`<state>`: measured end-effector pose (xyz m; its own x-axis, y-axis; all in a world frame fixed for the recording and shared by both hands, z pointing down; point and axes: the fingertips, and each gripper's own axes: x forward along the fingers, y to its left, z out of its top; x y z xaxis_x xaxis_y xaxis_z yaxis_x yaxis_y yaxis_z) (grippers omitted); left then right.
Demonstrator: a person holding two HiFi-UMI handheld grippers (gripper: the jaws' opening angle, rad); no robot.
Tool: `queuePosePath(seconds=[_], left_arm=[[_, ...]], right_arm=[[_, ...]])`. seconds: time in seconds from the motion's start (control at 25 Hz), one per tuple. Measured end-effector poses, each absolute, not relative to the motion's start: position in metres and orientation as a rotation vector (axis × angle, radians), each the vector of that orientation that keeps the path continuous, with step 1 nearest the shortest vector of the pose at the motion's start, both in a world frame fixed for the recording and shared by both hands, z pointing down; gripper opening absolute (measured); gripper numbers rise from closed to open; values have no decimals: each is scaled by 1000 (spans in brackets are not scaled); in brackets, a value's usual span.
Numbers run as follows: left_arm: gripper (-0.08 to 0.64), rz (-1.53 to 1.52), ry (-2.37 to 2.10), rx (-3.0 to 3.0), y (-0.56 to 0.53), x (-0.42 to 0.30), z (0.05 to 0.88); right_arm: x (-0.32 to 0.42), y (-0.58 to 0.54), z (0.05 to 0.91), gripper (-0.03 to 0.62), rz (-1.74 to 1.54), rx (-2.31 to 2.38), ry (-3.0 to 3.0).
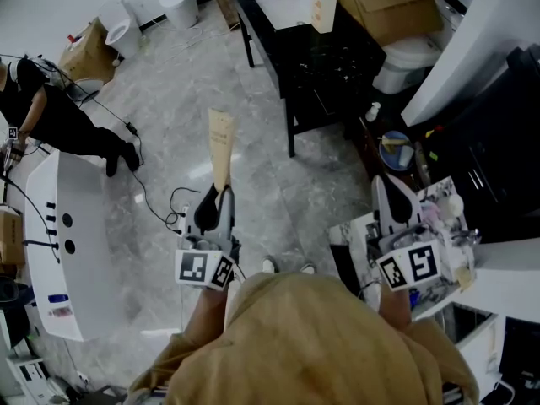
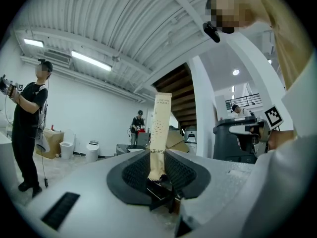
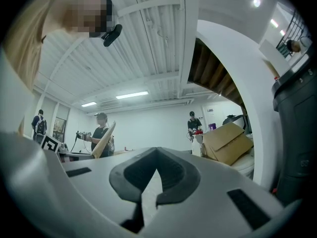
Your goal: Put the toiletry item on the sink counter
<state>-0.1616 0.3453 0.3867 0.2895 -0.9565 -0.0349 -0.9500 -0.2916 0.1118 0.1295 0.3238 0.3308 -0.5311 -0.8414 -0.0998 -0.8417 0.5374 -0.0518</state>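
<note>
Left gripper view shows the left gripper (image 2: 159, 178) clamped on the crimped end of the one tan tube (image 2: 160, 128), with the ribbed pads pressing it from both sides. The tube's long axis lies in line with the jaws and its free end points straight away from the gripper. In the head view it runs up the picture, away from the person, leaning slightly. It is held in the air over the marble floor (image 1: 169, 142), well apart from the black table (image 1: 325, 70).

The right gripper (image 3: 157, 152), the second of the two, has its jaws together at the tips with nothing between them. In the head view it sits above a cluttered white stand (image 1: 344, 234).

On the table stand one pump bottle (image 1: 324, 5) and one white tray (image 1: 285, 7), and one cardboard box (image 1: 388, 2) lies near its right end. Two white toilets (image 1: 118, 25) stand by the far wall. One person in black (image 1: 51, 116) is at the left.
</note>
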Motion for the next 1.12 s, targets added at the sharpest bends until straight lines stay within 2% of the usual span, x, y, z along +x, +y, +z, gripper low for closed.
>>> queuePosePath(seconds=[0.56, 0.8, 1.12], left_arm=[[81, -95, -1856, 2430, 350, -155, 407], [81, -91, -1746, 2458, 275, -155, 430], [81, -146, -1593, 2541, 109, -188, 424]], right_arm=[[115, 322, 352, 2, -72, -1363, 2680], [101, 272, 371, 2, -114, -1427, 2690], [43, 133, 364, 2, -74, -1504, 2723]])
